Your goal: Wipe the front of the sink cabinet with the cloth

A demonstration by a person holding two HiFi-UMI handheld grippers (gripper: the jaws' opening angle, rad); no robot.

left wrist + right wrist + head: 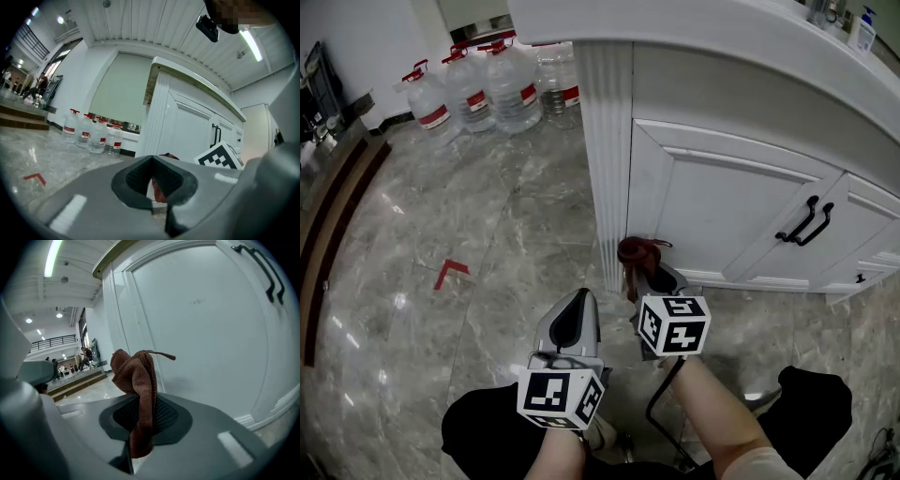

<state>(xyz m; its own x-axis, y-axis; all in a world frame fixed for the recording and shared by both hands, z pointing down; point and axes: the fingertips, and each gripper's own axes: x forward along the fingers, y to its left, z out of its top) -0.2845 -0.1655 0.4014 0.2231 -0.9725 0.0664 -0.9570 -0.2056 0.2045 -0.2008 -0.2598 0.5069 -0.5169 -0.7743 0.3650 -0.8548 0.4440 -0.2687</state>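
A dark red-brown cloth [635,253] [138,380] is pinched in my right gripper [649,274] [140,420], bunched above the shut jaws. It sits low at the foot of the white sink cabinet [722,206] [201,324], near the left door's bottom corner, close to the panel; contact cannot be told. My left gripper [575,321] [152,185] hovers beside it to the left, jaws shut with nothing between them. In the left gripper view the cloth [159,192] shows through the jaws' notch.
Black door handles [806,223] sit at the cabinet's middle seam. Several water bottles [487,84] stand on the marble floor at the back left. A red corner mark [450,273] lies on the floor. My legs are below the grippers.
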